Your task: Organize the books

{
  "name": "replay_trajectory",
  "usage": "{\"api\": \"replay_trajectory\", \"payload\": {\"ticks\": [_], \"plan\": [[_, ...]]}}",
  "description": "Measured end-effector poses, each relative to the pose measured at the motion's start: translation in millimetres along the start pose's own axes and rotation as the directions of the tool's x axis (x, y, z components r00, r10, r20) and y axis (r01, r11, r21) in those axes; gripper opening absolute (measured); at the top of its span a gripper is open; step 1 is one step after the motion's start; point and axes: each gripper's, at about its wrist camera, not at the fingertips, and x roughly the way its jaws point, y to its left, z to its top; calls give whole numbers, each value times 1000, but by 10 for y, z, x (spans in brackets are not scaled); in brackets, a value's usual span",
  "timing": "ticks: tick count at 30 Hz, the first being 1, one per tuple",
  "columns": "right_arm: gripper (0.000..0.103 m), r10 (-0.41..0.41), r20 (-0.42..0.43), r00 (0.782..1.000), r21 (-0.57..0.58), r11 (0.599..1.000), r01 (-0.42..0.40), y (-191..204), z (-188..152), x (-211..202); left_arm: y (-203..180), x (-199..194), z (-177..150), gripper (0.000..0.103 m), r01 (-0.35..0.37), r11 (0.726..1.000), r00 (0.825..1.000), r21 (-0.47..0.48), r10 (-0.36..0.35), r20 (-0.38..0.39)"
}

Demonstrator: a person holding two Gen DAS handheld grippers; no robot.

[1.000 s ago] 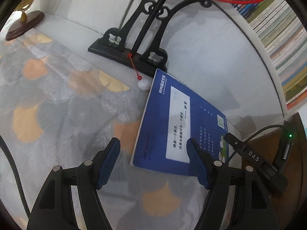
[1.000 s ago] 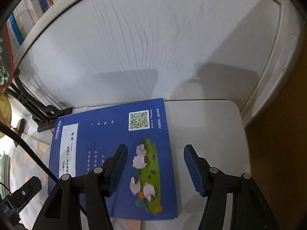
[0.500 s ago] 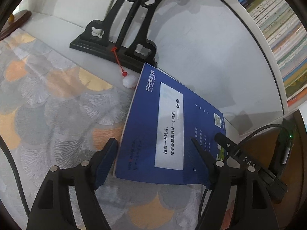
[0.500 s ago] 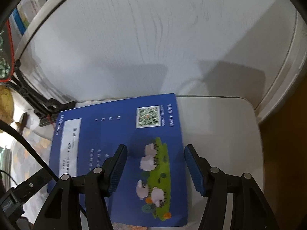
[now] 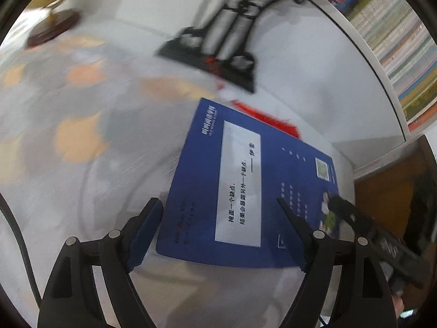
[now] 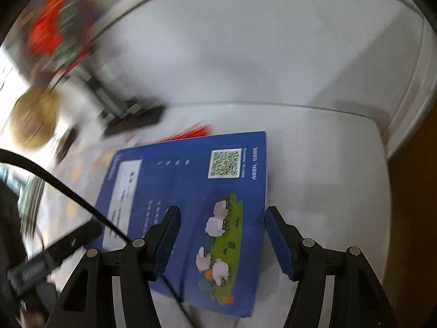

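Left tool [image 5: 218, 232]: released, jaws spreading wider; the blue book's near corner lies between and below the blue pads, no pad pressing on it that I can see.
Left tool fingers [image 5: 144, 235]: the left pad sits just beside the book's left edge; the right one overlaps the cover at about 4 o'clock in the left wrist view.
Right tool [image 6: 220, 242]: released, jaws apart; its left pad hangs over the cover, its right pad just off the book's right edge. Whether either pad touches the book I cannot tell.
Blue book [image 5: 245, 191]: lies flat, cover up, at the middle of both views, white title panel with dark characters, a square code patch [image 6: 224, 163] towards 12 o'clock in the right wrist view, and a green patch with white sheep [image 6: 221, 243] between the right tool's pads.
Tabletop [image 6: 327, 177]: white, bare at 3 o'clock of the book in the right wrist view.
Patterned cloth [image 5: 76, 136]: grey with orange leaf shapes, blurred, from 9 to 11 o'clock in the left wrist view; the book's left part rests on it.
Red tassel [image 5: 267, 117]: just beyond the book's far edge, at 12 o'clock.
Black stand [image 5: 215, 54]: dark ornate base, blurred, past the tassel.
Shelved books [image 5: 404, 54]: spines in a row at 2 o'clock in the left wrist view.
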Motion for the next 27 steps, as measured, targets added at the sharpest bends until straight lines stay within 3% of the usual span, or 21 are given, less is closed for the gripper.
{"api": "replay_trajectory", "payload": {"ticks": [3,5,6,7,8,9,11,13,17,22,27], "plan": [[63,51,-57,997,-101,993,-57,305,-339,-162,270,-209,-167,80,-68,997,998,-18,69,13],[63,104,-144,984,-145,982,-125,472,-595,-212,423,-328,-276,80,-107,994,994,-16,107,7],[62,165,-195,967,-164,966,-198,568,-717,-223,519,-407,-347,79,-102,994,995,-31,102,-5],[62,231,-267,936,-190,939,-286,709,-855,-241,561,-462,-374,80,-102,994,995,-42,102,-6],[62,241,-300,923,-224,923,-314,825,-950,-266,612,-542,-433,80,-113,992,994,-55,113,-10],[62,243,-310,919,-302,892,-337,978,-1074,-364,656,-605,-479,80,-129,990,992,-62,129,-10],[62,231,-269,935,-388,863,-324,1044,-1127,-515,727,-735,-610,80,-145,986,989,-85,146,2],[62,233,-205,951,-378,877,-296,928,-991,-577,816,-826,-774,80,-138,982,990,-127,140,8],[62,173,-126,977,-293,934,-203,667,-483,-283,823,-862,-1101,79,-116,974,992,-196,122,17],[62,191,-147,971,-175,961,-215,549,-5,155,616,-799,-1168,80,-124,978,992,-169,128,10],[64,168,-192,967,-182,962,-203,642,29,382,478,-767,-1204,80,-114,984,993,-137,114,-4]]}}
